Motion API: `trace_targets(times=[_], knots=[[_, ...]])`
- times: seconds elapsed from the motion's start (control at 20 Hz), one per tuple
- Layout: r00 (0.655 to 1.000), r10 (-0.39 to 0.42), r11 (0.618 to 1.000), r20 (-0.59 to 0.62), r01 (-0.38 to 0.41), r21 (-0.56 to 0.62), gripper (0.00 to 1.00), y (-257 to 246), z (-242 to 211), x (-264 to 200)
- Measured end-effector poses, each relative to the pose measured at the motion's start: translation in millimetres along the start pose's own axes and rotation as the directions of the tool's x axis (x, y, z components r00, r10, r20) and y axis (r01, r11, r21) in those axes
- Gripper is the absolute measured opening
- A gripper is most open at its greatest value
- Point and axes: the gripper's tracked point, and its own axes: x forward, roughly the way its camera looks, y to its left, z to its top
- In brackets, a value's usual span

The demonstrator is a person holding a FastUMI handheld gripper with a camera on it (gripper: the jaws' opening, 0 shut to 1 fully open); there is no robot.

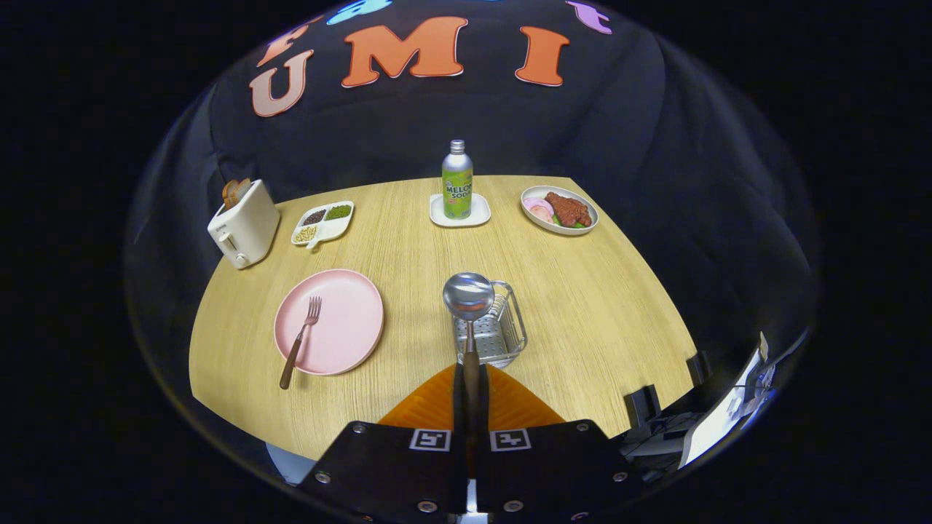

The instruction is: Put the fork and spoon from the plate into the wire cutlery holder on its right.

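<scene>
Now, starting at the far-left corner of the surface [597,320]: a toaster [243,224] with bread in it, and just beside it a divided dish [323,223] of beans. Nearer the front-left edge sits the pink plate [329,321], the fork [301,340] lying across it, its brown handle overhanging the rim towards the front edge. Moving to the middle, the claw [471,397] is clamped on the spoon [468,306] by its slim handle, bowl raised just over the wire cutlery holder [494,327]. The spoon looks stiff, light and polished, so likely slippery; the handle's a sensible place to pinch. Same for the fork, I'd say: take the wooden handle, not the tines. Along the far edge, a bottle [457,180] on a coaster, then a plate of food [559,209].
</scene>
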Motion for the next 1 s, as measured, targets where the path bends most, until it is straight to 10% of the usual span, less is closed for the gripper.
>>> trace_targets(times=[0.45, 1.0], knots=[[0.979, 0.034, 0.979, -0.202, -0.073, -0.188, 0.05, -3.4, 2.0, 14.0], [0.875, 0.001, 0.945, -0.484, -0.159, -0.286, 0.05, -13.5, -3.2, 44.7]])
